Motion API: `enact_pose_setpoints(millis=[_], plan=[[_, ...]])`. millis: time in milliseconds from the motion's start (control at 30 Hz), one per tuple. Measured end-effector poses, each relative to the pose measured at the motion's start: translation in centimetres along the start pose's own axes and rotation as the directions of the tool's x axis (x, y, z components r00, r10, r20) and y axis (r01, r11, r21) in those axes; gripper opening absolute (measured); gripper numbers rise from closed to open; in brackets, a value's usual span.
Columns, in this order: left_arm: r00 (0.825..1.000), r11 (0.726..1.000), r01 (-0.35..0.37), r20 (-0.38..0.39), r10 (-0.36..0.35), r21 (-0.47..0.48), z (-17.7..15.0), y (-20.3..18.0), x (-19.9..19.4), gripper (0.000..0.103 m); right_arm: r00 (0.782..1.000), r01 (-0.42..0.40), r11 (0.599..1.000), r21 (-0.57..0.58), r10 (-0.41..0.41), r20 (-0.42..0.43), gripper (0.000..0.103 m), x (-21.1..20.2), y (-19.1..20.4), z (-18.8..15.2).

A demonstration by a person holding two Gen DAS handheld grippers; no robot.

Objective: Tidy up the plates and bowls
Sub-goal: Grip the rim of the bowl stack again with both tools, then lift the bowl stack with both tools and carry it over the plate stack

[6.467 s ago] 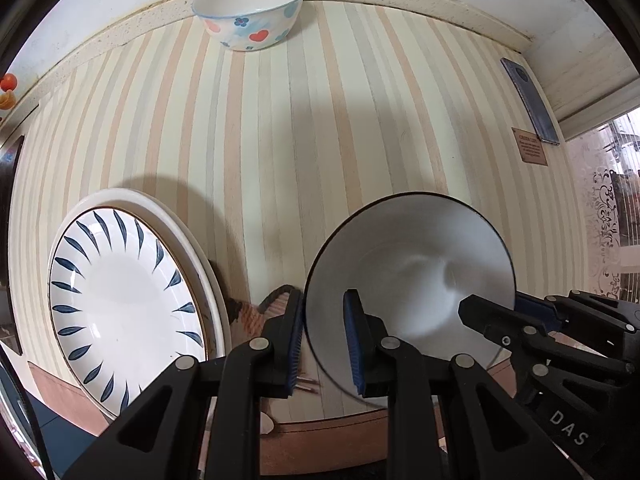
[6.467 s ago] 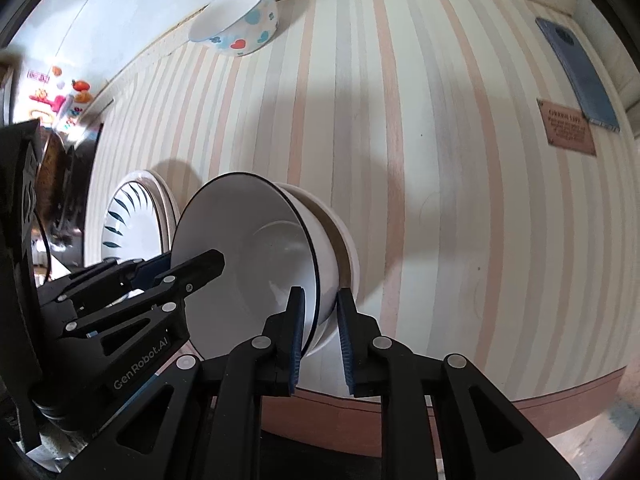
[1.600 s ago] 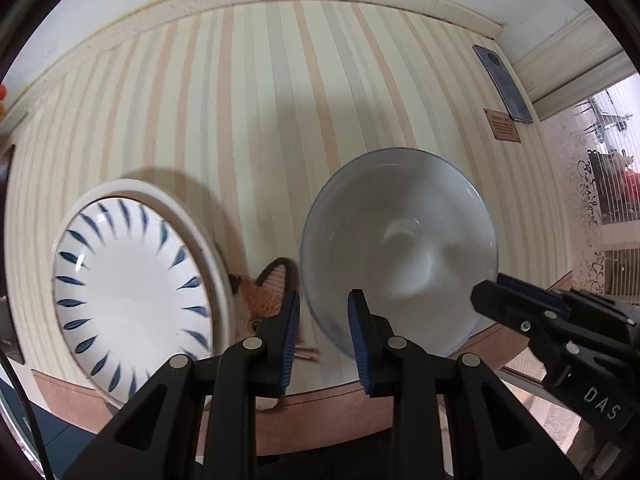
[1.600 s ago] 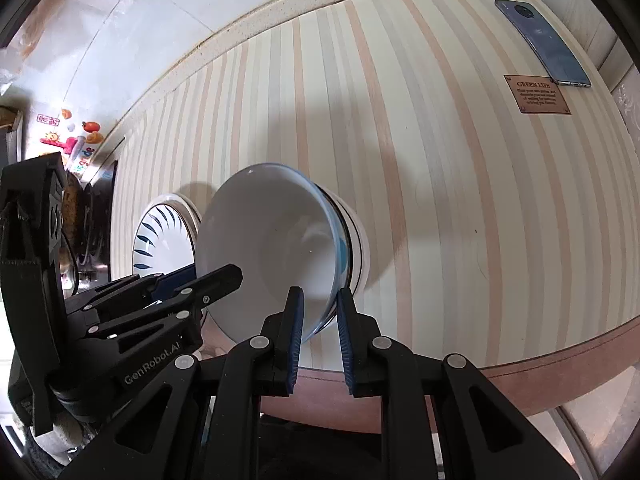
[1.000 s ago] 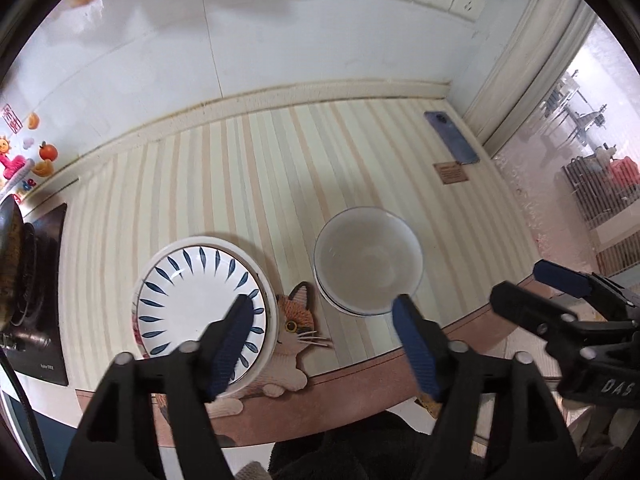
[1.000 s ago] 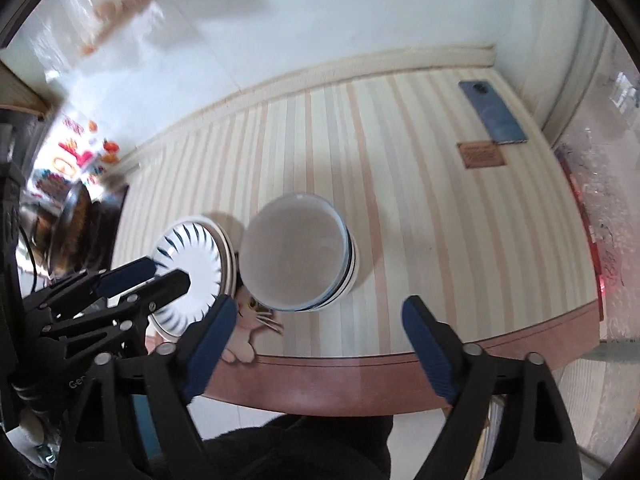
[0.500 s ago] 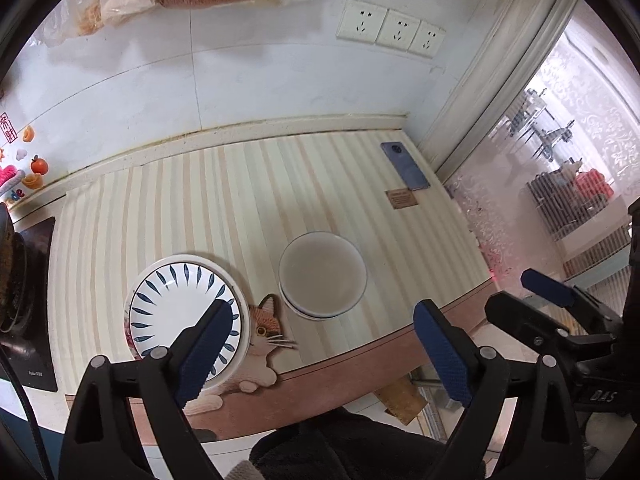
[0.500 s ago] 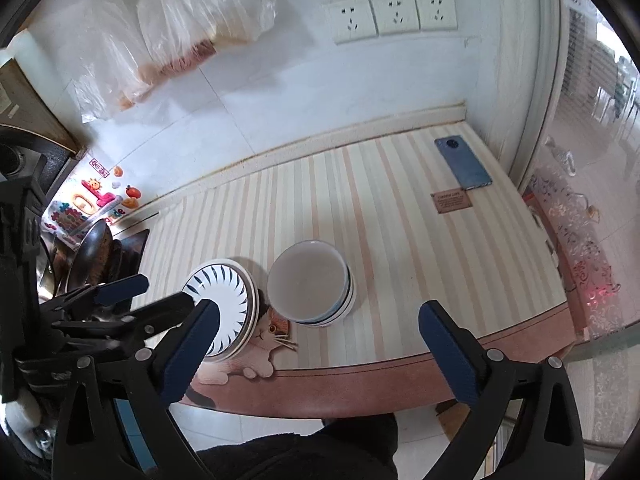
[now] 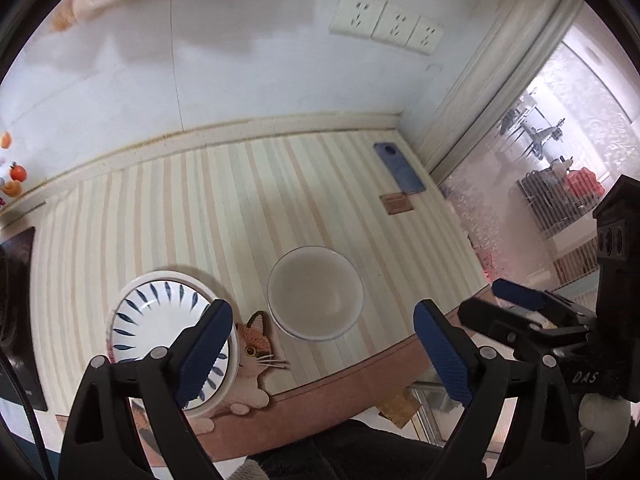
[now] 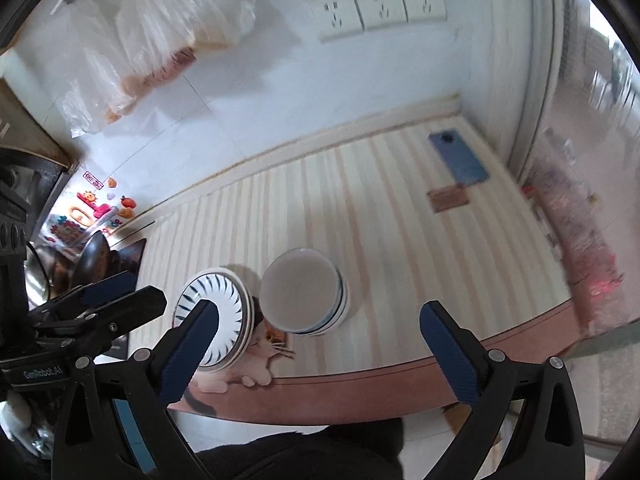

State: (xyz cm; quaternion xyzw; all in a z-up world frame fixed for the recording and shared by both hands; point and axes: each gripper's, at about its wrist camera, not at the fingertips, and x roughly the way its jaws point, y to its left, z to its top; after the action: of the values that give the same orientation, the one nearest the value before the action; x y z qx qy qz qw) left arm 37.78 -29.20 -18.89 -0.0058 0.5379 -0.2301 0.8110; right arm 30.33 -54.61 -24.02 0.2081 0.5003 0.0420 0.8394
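Striped counter under white tiled wall with sockets. Left tongs and right tongs both spread wide, holding nothing, raised well above the counter. Stacked bowls sit ahead between each pair's fingers; blue-leaf plate stack just left, near cat mat. Phone far right.

Both wrist cameras look steeply down from well above the striped cream table, sharing the stacked white bowls and blue-leaf-patterned plate.
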Motion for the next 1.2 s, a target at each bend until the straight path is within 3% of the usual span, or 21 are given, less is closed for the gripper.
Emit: enact_pose_setpoints(millis=[167, 367, 567, 733, 767, 867, 900, 1067, 1200], plan=[[0.995, 0.999, 0.021, -0.093, -0.025, -0.045, 1.1, 1.6, 5.2, 0.092, 0.993, -0.065, 0.997, 0.036, 0.068, -0.102, 0.102, 5.5, -1.8, 0.9], [0.974, 0.990, 0.050, -0.215, -0.078, -0.133, 2.1, 4.3, 11.7, 0.091, 0.965, -0.103, 0.989, 0.105, 0.125, -0.229, 0.102, 13.3, -4.7, 1.1], [0.927, 0.970, 0.067, -0.344, -0.147, -0.233, 2.3, 6.8, 18.0, 0.091, 0.935, -0.120, 0.975, 0.189, 0.175, -0.309, 0.102, 19.8, -7.0, 0.2], [0.885, 0.961, 0.096, -0.420, -0.202, -0.260, 1.6, 7.1, 21.0, 0.082, 0.904, -0.119, 0.961, 0.251, 0.209, -0.373, 0.098, 24.1, -8.2, -0.6], [0.879, 0.960, 0.099, -0.429, -0.208, -0.262, 1.3, 7.1, 21.5, 0.073, 0.899, -0.126, 0.957, 0.262, 0.222, -0.378, 0.094, 24.7, -8.4, -0.7], [0.861, 0.958, 0.108, -0.456, -0.224, -0.267, 0.8, 7.0, 22.3, 0.062, 0.877, -0.141, 0.944, 0.299, 0.259, -0.406, 0.067, 26.5, -8.8, -1.0], [0.857, 0.958, 0.109, -0.463, -0.225, -0.265, 0.5, 6.9, 22.5, 0.060, 0.868, -0.153, 0.938, 0.311, 0.278, -0.411, 0.065, 27.2, -8.9, -1.2], [0.870, 0.957, 0.117, -0.436, -0.228, -0.267, 0.0, 6.8, 22.5, 0.058, 0.838, -0.210, 0.909, 0.359, 0.357, -0.413, 0.050, 29.0, -8.8, -1.6], [0.882, 0.957, 0.111, -0.417, -0.218, -0.267, 0.0, 6.8, 22.6, 0.057, 0.838, -0.220, 0.906, 0.362, 0.366, -0.405, 0.050, 29.6, -8.6, -1.6]])
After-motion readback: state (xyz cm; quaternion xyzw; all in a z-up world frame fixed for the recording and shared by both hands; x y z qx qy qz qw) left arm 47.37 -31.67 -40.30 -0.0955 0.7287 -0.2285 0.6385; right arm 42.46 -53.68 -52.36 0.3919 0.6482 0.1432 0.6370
